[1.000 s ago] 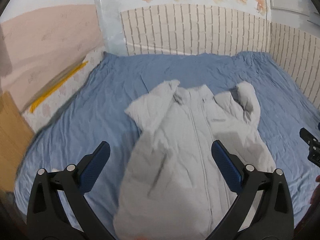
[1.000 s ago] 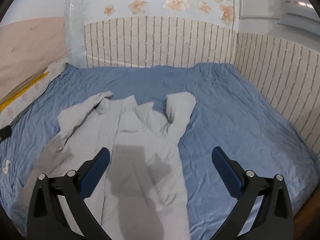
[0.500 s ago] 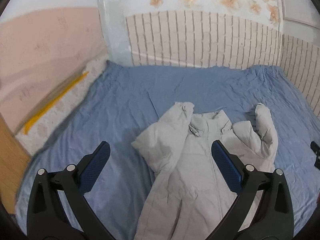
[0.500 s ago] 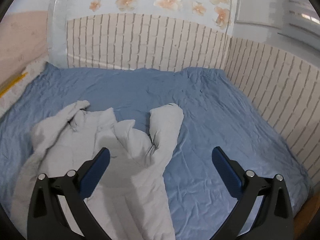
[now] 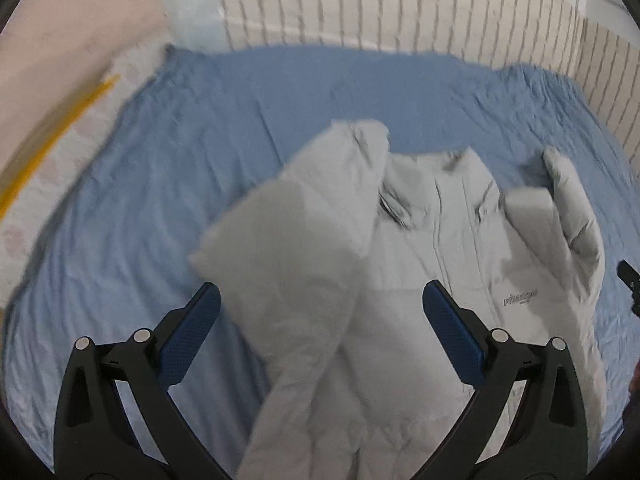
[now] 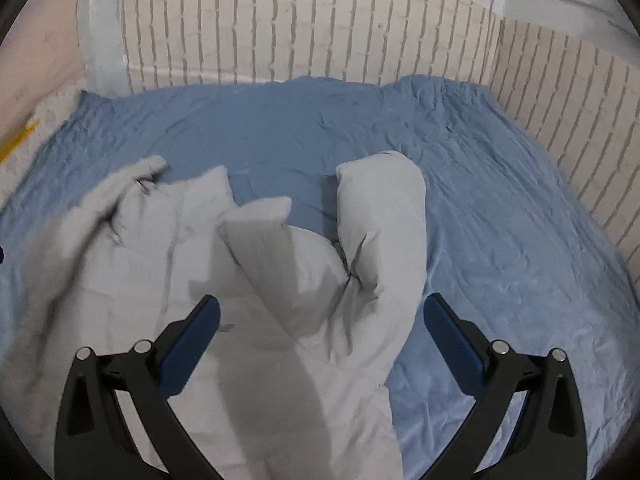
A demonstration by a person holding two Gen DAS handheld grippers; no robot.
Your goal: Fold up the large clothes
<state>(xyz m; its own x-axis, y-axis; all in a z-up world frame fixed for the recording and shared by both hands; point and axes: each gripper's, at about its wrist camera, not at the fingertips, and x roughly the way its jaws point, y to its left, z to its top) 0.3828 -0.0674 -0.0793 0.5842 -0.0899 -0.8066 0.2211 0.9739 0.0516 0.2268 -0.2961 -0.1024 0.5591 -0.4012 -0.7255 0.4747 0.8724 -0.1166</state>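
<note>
Now both hand-held grippers, left (image 5: pixel 320 312) and right (image 6: pixel 320 316), spread empty, have dipped closer over the grey jacket (image 5: pixel 420 280) on the bed (image 6: pixel 500 208); folding unstarted.

The jacket (image 5: pixel 420 264) is pale grey cloth, matt and softly puffed, creased all over, with a small printed logo on the chest. Under it the bed sheet (image 6: pixel 500 208) is blue woven cloth, matt and finely wrinkled. The left gripper (image 5: pixel 320 324) and right gripper (image 6: pixel 320 336) are matt black plastic with bright metal pins; their jaws carry dark blue pads with a fine dotted texture. The wall panel (image 6: pixel 320 36) looks like cream moulded brick, rough-lined
</note>
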